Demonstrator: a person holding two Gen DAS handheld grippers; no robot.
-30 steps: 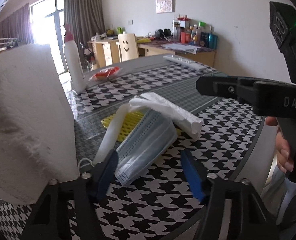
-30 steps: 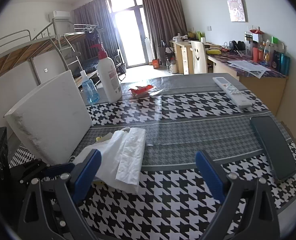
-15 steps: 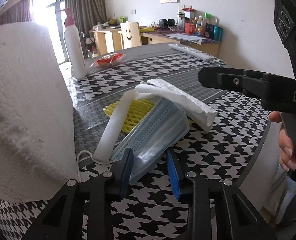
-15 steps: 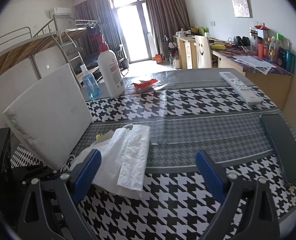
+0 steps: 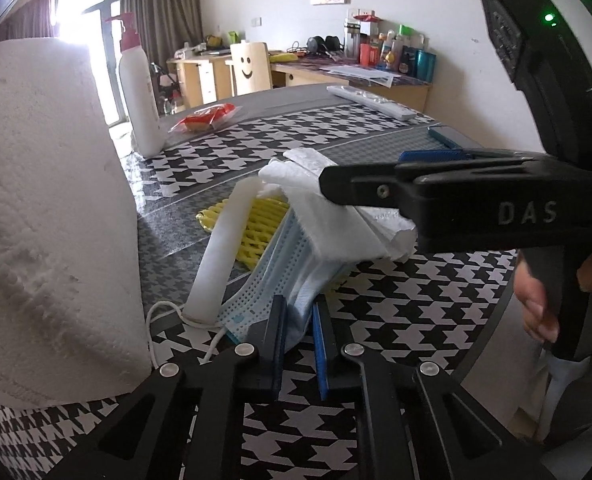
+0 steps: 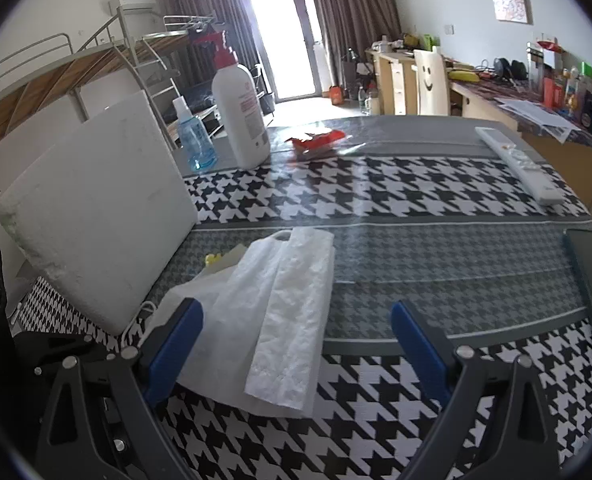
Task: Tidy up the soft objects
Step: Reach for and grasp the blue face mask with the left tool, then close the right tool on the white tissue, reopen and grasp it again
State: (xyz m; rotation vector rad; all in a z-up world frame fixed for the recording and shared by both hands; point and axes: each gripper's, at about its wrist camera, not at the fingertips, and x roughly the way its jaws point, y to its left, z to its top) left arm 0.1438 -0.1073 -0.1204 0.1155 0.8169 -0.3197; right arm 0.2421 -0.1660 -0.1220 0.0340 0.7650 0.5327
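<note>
A: State of the left tool [image 5: 299,330]?
B: Its jaws have just been closing and now pinch the near edge of the face mask [image 5: 280,280] on the tabletop [image 5: 396,312].
A: Right tool [image 6: 296,344]?
B: Spread wide over the white tissue [image 6: 292,304].

wrist views, close, sharing tissue pile [image 5: 336,216]

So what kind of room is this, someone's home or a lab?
Most likely a lived-in dorm or studio room: a metal-framed loft bed with stairs, wooden desks cluttered with bottles, and a table under a black-and-white houndstooth cloth holding a white pump bottle.
</note>
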